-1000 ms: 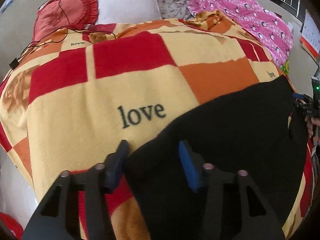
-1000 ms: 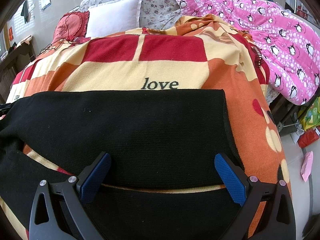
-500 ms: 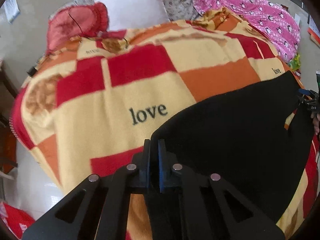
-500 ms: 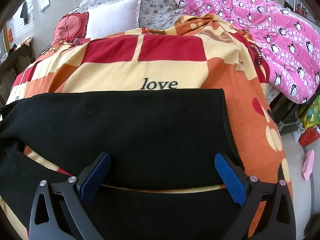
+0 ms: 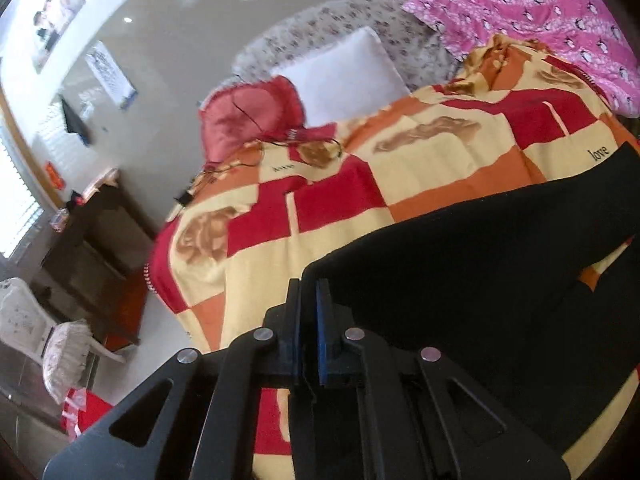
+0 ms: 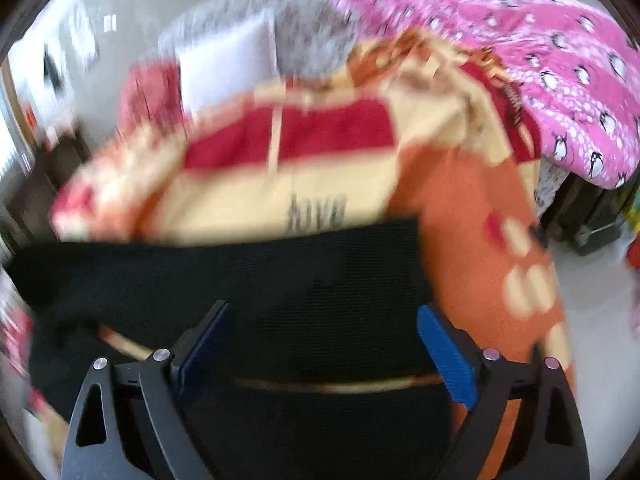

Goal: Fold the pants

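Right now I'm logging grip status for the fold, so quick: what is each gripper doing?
Left gripper: shut on the edge of the black knit pants.
Right gripper: jaws wide but closing, above the pants, gripping nothing.

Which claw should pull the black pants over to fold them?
Probably the left. The left claw is already pinched shut on a corner of the black pants, so it can carry that end across. The right claw is wide, just starting to close, over the pants without pinching them.
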Demonstrator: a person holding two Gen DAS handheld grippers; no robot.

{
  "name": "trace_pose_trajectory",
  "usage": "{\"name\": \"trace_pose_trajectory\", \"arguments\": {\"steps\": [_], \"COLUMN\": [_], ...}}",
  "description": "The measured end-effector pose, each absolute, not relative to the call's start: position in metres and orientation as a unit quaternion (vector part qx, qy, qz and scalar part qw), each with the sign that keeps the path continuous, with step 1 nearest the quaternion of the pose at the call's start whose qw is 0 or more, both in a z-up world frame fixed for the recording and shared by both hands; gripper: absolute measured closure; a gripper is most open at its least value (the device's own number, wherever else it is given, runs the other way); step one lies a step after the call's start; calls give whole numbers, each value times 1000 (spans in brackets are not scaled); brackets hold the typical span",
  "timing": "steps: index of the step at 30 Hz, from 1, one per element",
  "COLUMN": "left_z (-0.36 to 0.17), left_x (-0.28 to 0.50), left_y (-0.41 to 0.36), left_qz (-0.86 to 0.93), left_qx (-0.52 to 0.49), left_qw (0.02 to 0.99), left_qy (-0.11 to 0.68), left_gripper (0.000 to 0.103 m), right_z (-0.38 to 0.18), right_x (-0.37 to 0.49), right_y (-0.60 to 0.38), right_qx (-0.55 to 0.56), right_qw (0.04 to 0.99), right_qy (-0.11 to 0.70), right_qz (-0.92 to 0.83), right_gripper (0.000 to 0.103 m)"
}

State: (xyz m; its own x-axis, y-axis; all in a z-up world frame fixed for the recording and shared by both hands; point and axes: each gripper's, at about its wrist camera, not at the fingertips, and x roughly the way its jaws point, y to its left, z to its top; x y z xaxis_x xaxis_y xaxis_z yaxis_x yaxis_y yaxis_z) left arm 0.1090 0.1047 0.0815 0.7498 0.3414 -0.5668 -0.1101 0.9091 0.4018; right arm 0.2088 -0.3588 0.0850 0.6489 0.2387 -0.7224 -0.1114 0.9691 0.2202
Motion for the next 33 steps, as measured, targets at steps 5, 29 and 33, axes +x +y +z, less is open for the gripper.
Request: {"name": "trace_pose_trajectory", "arguments": {"steps": [5, 29, 33], "left_z": [70, 45, 36], "left_x": [91, 56, 45], "left_y": [90, 101, 109], "left_qz": [106, 97, 99], "left_qx": [114, 16, 13], "left_qw": [937, 944, 942], "left_qy": [312, 314, 321], "left_gripper": [99, 99, 99], "right_z": [99, 57, 78], "right_x": [242, 281, 242], "right_y": [-417, -386, -387], "right_qx": [166, 86, 52], "right_qw": [879, 867, 889], "right_qy": [440, 467, 423], "right_qz": [73, 152, 166], "right_gripper": [14, 97, 97]}}
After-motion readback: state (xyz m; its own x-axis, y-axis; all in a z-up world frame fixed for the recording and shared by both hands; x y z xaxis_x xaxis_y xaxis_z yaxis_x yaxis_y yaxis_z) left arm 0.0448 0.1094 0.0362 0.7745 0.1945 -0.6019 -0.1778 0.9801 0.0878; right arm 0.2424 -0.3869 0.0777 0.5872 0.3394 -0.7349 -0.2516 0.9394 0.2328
